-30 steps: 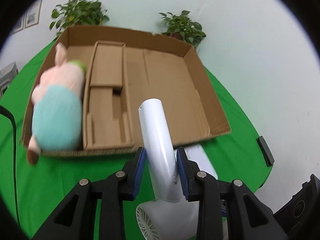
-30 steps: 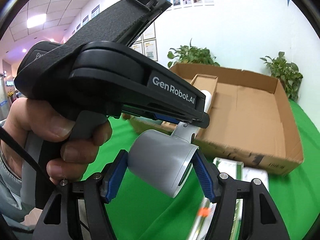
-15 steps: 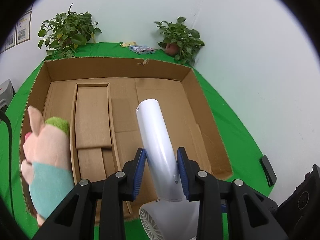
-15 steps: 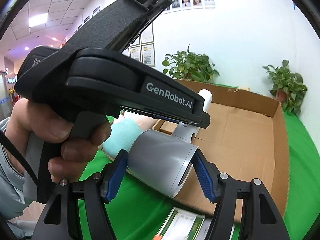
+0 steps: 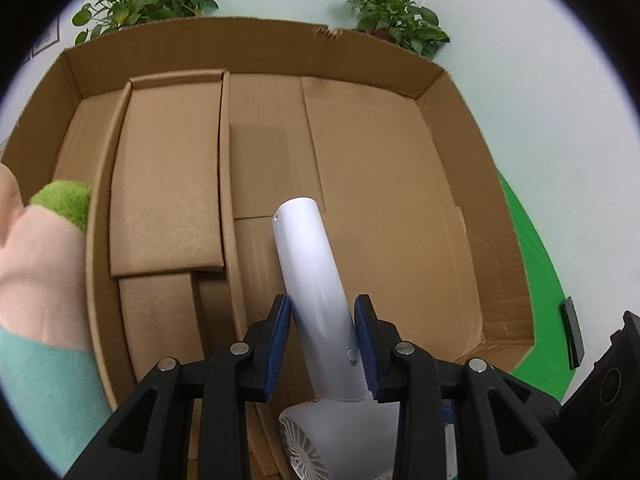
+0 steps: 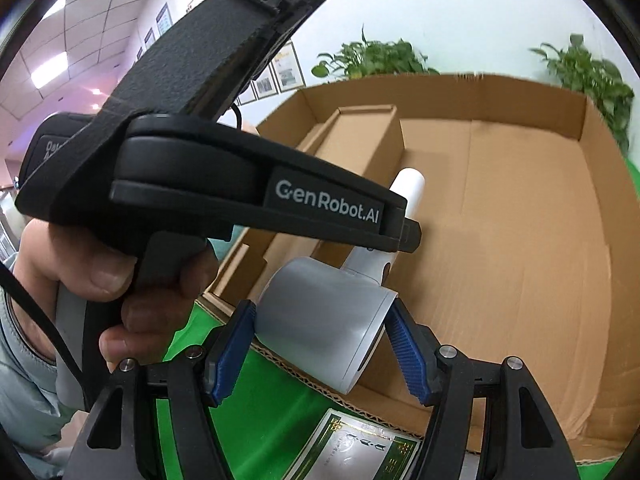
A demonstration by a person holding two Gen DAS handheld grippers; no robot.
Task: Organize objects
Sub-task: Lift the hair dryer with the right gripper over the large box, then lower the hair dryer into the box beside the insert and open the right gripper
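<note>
While the left gripper (image 5: 323,340), marked "GenRobot.AI", clamps the white hair dryer (image 5: 316,280) by its handle, the right gripper (image 6: 322,346) squeezes its barrel; it hangs above the cardboard box (image 5: 400,184), near edge.

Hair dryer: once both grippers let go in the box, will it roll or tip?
The hair dryer looks rigid. Its round barrel could roll on the flat box floor, though the handle should stop it. Smooth plastic may slip between the pads.
</note>
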